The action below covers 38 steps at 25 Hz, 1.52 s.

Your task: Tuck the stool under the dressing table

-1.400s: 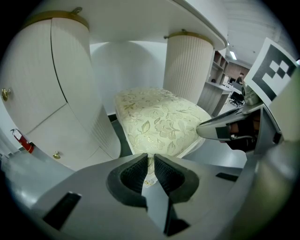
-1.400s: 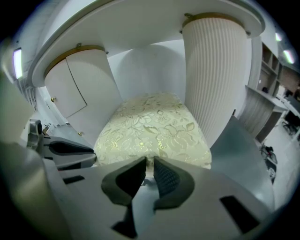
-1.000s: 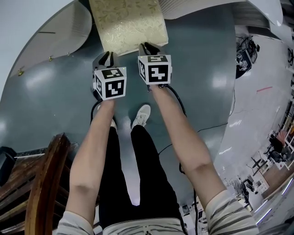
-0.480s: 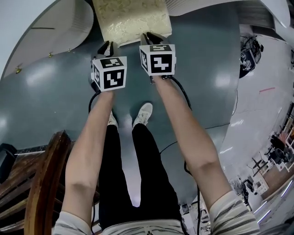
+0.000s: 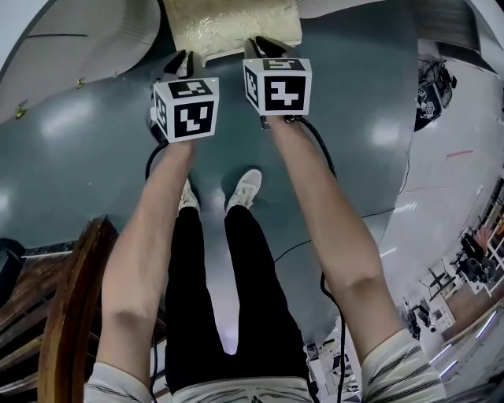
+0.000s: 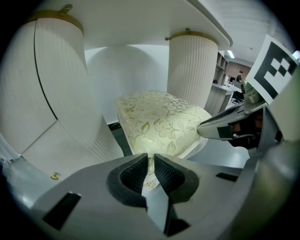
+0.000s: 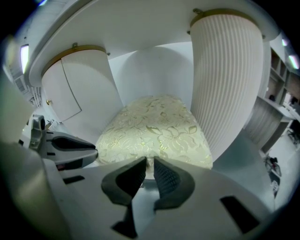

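The stool [image 5: 232, 24] has a cream floral seat and stands at the top of the head view, partly under the white dressing table [image 5: 71, 31]. My left gripper [image 5: 183, 61] and right gripper [image 5: 264, 46] sit side by side against the seat's near edge. In the left gripper view, the left gripper [image 6: 151, 161] is shut, its tips at the stool [image 6: 159, 119] by a front corner leg. The right gripper [image 7: 149, 164] is also shut, against the middle of the stool's [image 7: 157, 126] front edge. Ribbed white pedestals [image 6: 192, 65] [image 7: 225, 70] flank the stool.
A dark wooden piece of furniture [image 5: 71, 315] stands at my lower left. Black cables [image 5: 315, 157] trail over the grey-green floor by my shoes [image 5: 244, 189]. Equipment clutter [image 5: 472, 268] lies far right on the lighter floor.
The stool has slid farther away, deeper beneath the table top. Both grippers and my arms have moved forward with it, staying at its near edge.
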Motion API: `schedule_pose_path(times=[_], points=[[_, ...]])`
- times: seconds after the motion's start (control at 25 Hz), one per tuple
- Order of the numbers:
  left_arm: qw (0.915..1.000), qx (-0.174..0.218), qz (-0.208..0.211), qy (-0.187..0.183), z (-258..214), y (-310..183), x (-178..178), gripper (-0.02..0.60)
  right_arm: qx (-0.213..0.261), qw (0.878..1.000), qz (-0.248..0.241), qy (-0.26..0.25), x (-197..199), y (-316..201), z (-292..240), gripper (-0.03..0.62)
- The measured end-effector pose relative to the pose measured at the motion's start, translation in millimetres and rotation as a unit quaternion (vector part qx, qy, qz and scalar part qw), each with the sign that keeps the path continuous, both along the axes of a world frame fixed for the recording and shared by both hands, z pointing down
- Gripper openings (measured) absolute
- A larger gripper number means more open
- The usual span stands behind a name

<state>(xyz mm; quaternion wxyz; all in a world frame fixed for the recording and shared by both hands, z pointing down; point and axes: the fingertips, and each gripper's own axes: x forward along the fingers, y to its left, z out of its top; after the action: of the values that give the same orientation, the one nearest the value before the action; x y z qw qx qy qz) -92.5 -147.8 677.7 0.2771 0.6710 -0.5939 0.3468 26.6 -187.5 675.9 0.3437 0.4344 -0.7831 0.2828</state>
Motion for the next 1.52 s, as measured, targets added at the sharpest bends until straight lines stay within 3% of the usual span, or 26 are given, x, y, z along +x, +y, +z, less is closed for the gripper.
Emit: schedule_pose_path(times=[0.8, 1.52], points=[[0.9995, 0.014, -0.028, 0.009, -2, -32, -7, 0.038, 0.014, 1.000, 0.004, -0.003, -6, -33, -2, 0.060], [0.9995, 0.020, -0.023, 0.011, -3, -65, -13, 0.038, 0.022, 1.000, 0.001, -0.003, -13, -68, -3, 0.060]])
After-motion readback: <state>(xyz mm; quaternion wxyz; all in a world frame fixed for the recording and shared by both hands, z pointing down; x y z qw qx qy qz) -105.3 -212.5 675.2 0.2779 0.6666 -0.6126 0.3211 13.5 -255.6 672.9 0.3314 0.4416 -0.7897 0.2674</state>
